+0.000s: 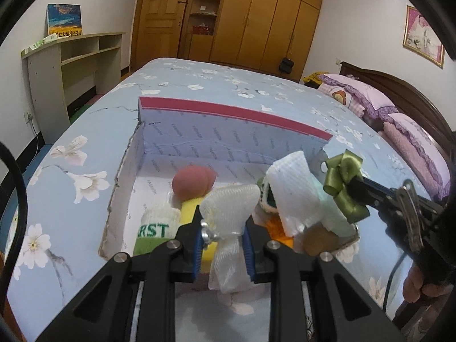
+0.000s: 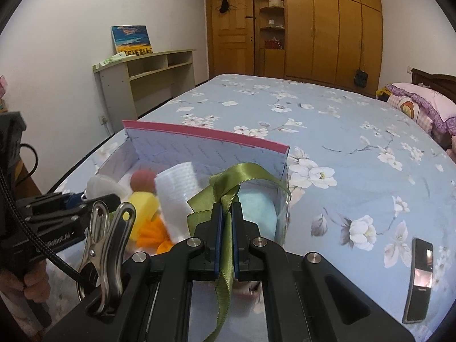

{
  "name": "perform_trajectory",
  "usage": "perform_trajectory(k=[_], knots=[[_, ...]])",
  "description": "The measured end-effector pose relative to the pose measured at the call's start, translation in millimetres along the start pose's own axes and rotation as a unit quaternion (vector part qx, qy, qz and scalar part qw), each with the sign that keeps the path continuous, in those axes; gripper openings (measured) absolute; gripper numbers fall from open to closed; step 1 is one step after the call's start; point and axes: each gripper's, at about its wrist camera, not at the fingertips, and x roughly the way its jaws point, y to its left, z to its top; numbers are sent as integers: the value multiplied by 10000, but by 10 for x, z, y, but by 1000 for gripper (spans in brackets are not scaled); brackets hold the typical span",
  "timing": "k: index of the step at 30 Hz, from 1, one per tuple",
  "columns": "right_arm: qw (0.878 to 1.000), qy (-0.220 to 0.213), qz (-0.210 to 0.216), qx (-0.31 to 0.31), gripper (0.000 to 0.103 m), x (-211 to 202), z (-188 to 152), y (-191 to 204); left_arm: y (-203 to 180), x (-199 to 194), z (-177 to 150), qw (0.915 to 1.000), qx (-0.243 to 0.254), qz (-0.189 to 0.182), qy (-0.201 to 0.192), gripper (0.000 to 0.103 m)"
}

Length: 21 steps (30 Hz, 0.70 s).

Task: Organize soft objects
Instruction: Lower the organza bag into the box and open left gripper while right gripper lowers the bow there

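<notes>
Left gripper (image 1: 222,245) clamped on white mesh bow (image 1: 228,213), right gripper (image 2: 227,228) clamped on green ribbon bow (image 2: 228,182), both over open box (image 1: 236,119).

Left gripper (image 1: 222,242): black linkage arms, triangular cut-outs, round silver screws at the pivots, blue pads (image 1: 197,249) on the fingers. Right gripper (image 2: 227,233): same black build, silver screws, blue pads. Steel spring clip (image 2: 107,245) on its frame. Braided black cable (image 2: 17,216) runs to the left unit, white lettering on its side.
</notes>
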Motion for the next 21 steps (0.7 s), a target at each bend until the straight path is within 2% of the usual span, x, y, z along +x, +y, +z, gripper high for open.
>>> perform_trajectory(k=[8,21], knots=[[10000,43,-8,58,7,307,122,-32,51,171,5,10000,-42,67,14,25],[9994,276,-125,139,7,627,93,-126,63,339,-37,9998,-65,115,149,25]])
